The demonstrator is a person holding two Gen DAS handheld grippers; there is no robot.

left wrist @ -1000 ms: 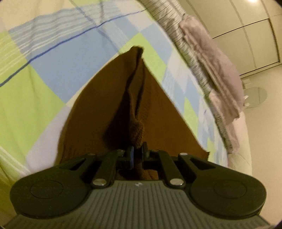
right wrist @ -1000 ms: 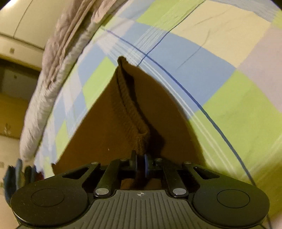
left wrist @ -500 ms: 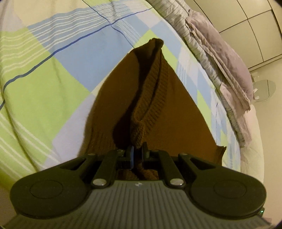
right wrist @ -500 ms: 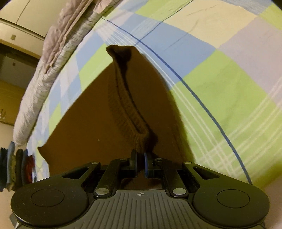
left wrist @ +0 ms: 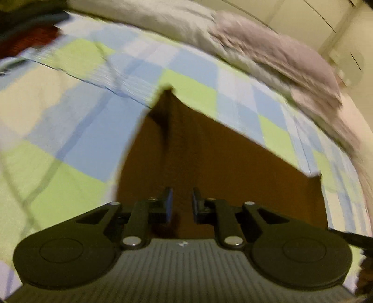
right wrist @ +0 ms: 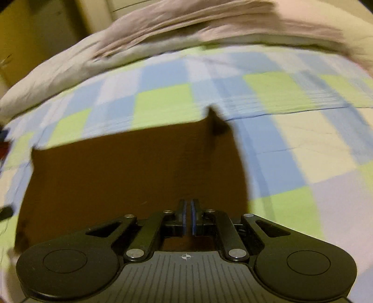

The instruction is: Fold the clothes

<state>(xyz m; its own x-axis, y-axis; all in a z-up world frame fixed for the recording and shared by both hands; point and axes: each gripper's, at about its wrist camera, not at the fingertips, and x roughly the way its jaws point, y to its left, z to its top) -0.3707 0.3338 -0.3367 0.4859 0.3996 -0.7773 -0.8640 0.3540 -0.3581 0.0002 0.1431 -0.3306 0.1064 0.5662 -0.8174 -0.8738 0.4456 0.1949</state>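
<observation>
A brown knit garment [left wrist: 209, 167] lies flat on the checked bed sheet [left wrist: 81, 130], one corner pointing away from me. My left gripper [left wrist: 181, 205] hovers over its near edge, open, with nothing between the fingers. In the right wrist view the same garment [right wrist: 116, 177] spreads out to the left as a wide flat panel. My right gripper [right wrist: 188, 216] sits over its near right part, pads almost together, and I see no cloth between them. Both views are blurred by motion.
A grey-lilac duvet [left wrist: 268, 51] is bunched along the far side of the bed [right wrist: 186, 21]. Dark and red folded clothes [left wrist: 28, 35] lie at the far left corner. Pale wardrobe doors [left wrist: 326, 14] stand behind. Bare sheet [right wrist: 291, 163] lies right of the garment.
Both grippers let go of the ribbed edge they were pinching. The left jaws opened, the garment dropped flat onto the sheet, and both cameras swung up toward the duvet.
</observation>
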